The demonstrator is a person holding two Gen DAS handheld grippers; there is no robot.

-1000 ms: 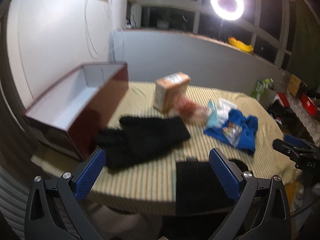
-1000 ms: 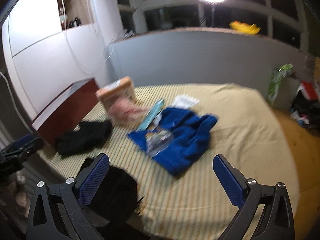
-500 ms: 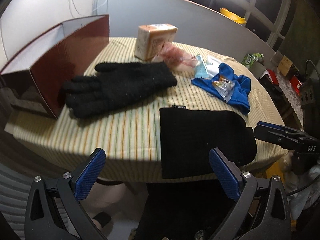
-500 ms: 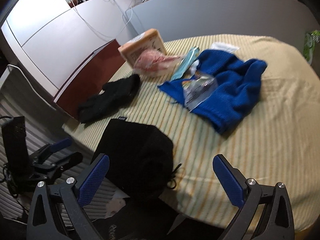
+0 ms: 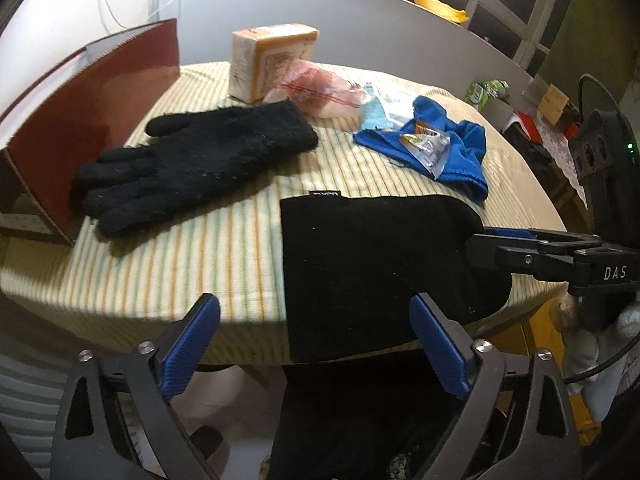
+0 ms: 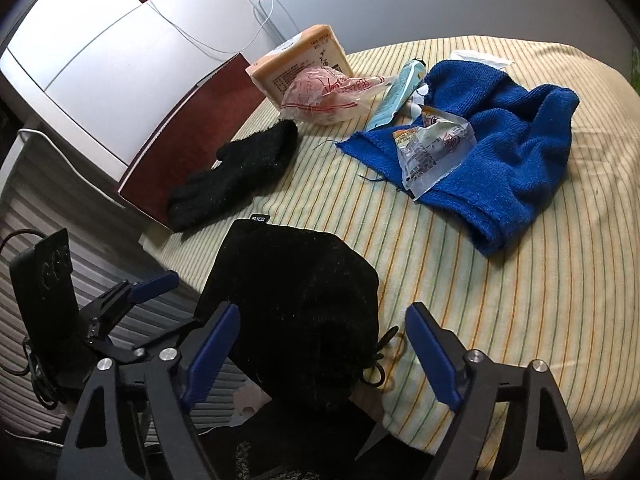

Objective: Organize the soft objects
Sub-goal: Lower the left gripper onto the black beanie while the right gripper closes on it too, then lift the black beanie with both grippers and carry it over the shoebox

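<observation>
A flat black pouch (image 5: 372,256) lies at the table's near edge, also in the right wrist view (image 6: 296,300). A black knit glove (image 5: 192,160) lies to its left, next to a dark red open box (image 5: 84,108); the glove (image 6: 236,172) and box (image 6: 192,128) show in the right wrist view too. A blue knit cloth (image 5: 456,152) with a clear wrapper (image 6: 432,152) on it lies further back; it also shows in the right wrist view (image 6: 500,152). My left gripper (image 5: 316,344) is open just before the pouch's near edge. My right gripper (image 6: 320,348) is open over the pouch's right end.
An orange carton (image 5: 272,60), a pink plastic bag (image 5: 320,88) and a light blue tube (image 6: 396,96) sit at the back of the striped tablecloth (image 5: 200,264). A grey panel (image 5: 360,28) stands behind the table. Clutter lies on the floor at the right.
Both grippers have tilted down and moved closer to the table's near edge. The black pouch now fills the foreground of both views, and the right gripper reaches over its end.
</observation>
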